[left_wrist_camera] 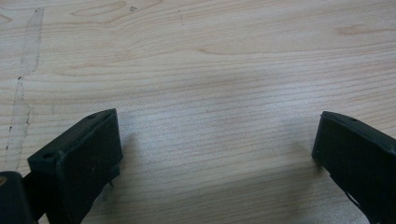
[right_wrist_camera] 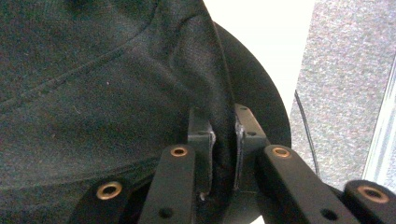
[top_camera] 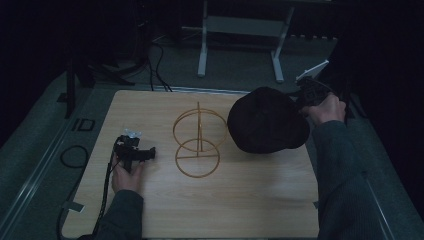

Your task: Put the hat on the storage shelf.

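- Surface (top_camera: 225,200): pale wood-grain board, faint scuff marks visible in the left gripper view; it carries the items below.
- Black hat (top_camera: 267,120): dark woven fabric, rounded crown with a stitched seam line and a brim. It sits to the right of the wire stand, close beside it, over the far right part of the surface. Whether its underside touches the surface cannot be told.
- Wire stand (top_camera: 198,142): thin gold-coloured wire, two rings joined by an upright post, the lower ring flat on the surface. Stands upright, with nothing on it.
- Right gripper (right_wrist_camera: 223,154): on the side of the hat away from the wire stand, held in the person's right hand. Jaws clamped on a fold of the hat's fabric at its edge, cloth pinched between both pads.
- Left gripper (left_wrist_camera: 215,154): left of the wire stand, well apart from it, low over the bare surface. Jaws stand wide apart, nothing between them.
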A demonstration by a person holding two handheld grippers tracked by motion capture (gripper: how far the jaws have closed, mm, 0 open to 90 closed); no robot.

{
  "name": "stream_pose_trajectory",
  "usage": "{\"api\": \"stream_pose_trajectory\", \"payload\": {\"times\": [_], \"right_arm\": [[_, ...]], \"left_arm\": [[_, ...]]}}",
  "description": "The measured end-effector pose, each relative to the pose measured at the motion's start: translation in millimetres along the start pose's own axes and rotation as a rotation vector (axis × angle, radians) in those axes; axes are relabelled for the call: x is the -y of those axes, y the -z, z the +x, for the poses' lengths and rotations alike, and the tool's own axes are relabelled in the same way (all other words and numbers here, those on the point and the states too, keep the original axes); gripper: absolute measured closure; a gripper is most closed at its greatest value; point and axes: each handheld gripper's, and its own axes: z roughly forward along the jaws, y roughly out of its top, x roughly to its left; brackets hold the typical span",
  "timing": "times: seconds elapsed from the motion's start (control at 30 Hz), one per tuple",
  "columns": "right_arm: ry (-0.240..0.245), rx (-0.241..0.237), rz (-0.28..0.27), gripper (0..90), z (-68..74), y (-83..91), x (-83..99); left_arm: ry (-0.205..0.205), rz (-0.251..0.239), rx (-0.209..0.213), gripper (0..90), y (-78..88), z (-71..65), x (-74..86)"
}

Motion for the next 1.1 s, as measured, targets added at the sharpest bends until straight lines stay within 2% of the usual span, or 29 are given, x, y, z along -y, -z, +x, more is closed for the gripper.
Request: {"api": "stream_pose_trajectory", "payload": {"times": [0.2,0.37,0.7,1.1], "right_arm": [[-0.004,-0.04,-0.015,80.9,-2.0,8.2,-0.9],[-0.002,-0.036,-0.02,80.9,-2.7,14.9,-2.0],[-0.006,-0.078,-0.037,80.8,-2.2,26.9,-3.6],[0.009,-0.096,-0.062,80.8,2.1,40.4,-6.5]], "left_arm": [[0.0,0.0,0.0,1.0,0.0,0.0,0.0],[0.0,0.0,0.0,1.0,0.0,0.0,0.0],[0.001,-0.001,0.0,1.0,-0.1,0.0,0.0],[0.0,-0.001,0.0,1.0,-0.1,0.0,0.0]]}}
